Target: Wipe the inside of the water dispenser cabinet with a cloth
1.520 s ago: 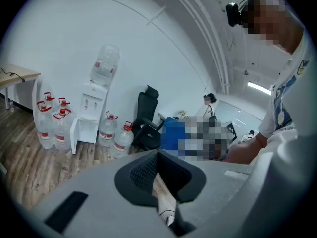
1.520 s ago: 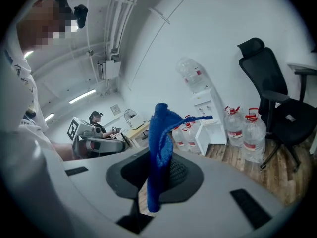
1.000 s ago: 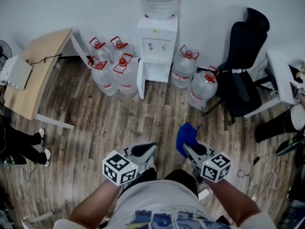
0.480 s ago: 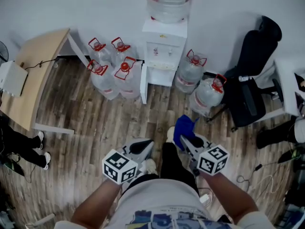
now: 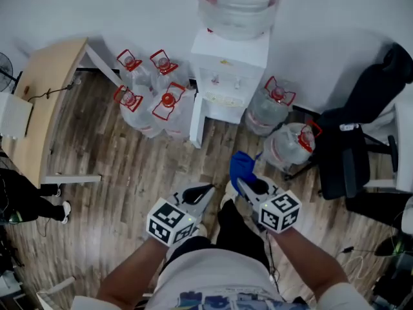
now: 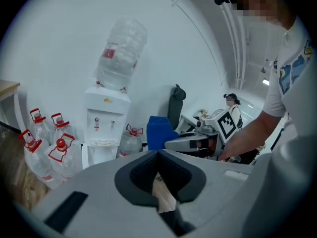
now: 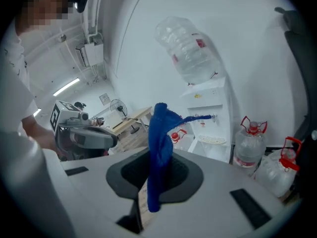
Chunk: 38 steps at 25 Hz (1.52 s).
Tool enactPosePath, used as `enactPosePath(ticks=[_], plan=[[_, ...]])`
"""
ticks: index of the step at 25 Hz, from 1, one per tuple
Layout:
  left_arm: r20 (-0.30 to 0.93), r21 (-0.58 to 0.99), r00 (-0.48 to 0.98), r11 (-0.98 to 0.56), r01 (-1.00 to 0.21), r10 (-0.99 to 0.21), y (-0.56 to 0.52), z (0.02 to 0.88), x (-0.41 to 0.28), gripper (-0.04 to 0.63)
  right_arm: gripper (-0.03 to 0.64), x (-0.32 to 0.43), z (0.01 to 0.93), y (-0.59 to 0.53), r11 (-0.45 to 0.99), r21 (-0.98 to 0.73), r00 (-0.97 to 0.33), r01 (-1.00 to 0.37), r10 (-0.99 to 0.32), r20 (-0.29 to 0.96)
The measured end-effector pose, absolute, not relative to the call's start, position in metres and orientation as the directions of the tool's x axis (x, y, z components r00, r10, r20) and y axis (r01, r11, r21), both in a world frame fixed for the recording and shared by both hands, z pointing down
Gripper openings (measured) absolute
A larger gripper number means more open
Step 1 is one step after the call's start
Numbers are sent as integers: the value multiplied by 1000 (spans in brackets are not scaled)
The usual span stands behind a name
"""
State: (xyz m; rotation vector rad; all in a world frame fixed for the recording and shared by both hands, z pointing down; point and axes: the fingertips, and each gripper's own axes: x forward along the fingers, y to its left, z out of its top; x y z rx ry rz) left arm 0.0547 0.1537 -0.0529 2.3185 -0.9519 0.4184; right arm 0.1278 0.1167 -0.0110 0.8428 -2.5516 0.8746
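Note:
The white water dispenser [image 5: 230, 76] stands against the far wall with a big clear bottle [image 5: 239, 4] on top. Its lower cabinet door [image 5: 195, 119] hangs open to the left. My right gripper [image 5: 243, 184] is shut on a blue cloth [image 5: 241, 166], held over the wooden floor short of the dispenser. In the right gripper view the blue cloth [image 7: 160, 133] sticks up from between the jaws, in front of the dispenser [image 7: 211, 114]. My left gripper [image 5: 201, 195] is shut and holds nothing. The left gripper view shows the dispenser [image 6: 106, 119] and the cloth [image 6: 159, 131].
Several water jugs with red caps stand left [image 5: 152, 97] and right [image 5: 288, 144] of the dispenser. A wooden desk [image 5: 46, 89] is at the left, a black office chair [image 5: 352, 148] at the right. Another person's legs [image 5: 20, 200] show at the left edge.
The view has moved closer to the dispenser, which now looks larger. Both grippers have come forward with it, the right one still holding the cloth.

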Motion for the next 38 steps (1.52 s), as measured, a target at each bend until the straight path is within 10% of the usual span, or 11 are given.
enactPosePath(ticks=[38], plan=[[385,383,791,-698,-605,-475,-101,463,78,3,43,37,662,-259,678,-174,-647,-714,-545,533]])
